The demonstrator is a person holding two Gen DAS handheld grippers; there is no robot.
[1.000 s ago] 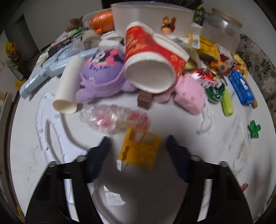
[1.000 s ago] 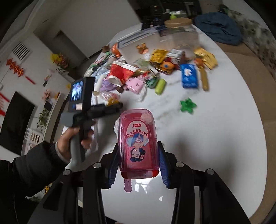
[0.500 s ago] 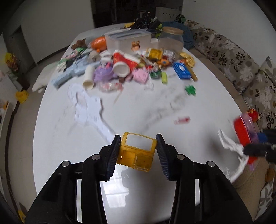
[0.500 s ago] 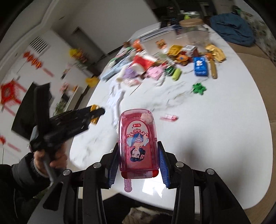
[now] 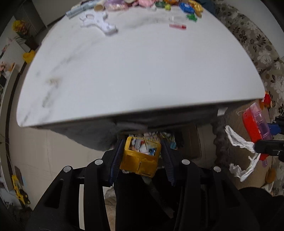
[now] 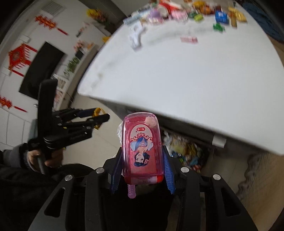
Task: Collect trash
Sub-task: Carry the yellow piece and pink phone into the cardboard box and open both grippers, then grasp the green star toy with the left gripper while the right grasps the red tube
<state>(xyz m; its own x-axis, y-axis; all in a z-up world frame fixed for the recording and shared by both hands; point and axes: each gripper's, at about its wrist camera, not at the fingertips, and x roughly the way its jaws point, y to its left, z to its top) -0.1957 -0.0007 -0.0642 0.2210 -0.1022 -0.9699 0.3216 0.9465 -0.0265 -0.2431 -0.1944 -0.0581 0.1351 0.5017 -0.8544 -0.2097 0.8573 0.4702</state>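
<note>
Left wrist view: a yellow plastic box (image 5: 141, 160) is clamped by the left gripper (image 5: 142, 156) above a trash-filled bin (image 5: 191, 142); a pink case (image 6: 142, 149) is gripped by the right gripper (image 6: 142, 170).

**Both wrist views hang off the desk's near edge, looking down**

My left wrist view sits just past the near edge of the desk (image 5: 142, 71), facing steeply down along the left tool (image 5: 142, 151); the floor and a heap of litter under the edge lie close below. The right tool (image 5: 271, 140) shows at its right border. My right wrist view looks along the right tool (image 6: 142, 170), less steeply, from nearer the desk's corner, with the left tool (image 6: 99, 118) at its left. Both views share the white desk top, the far clutter (image 6: 195, 12) blurred and small, and the litter below.
</note>
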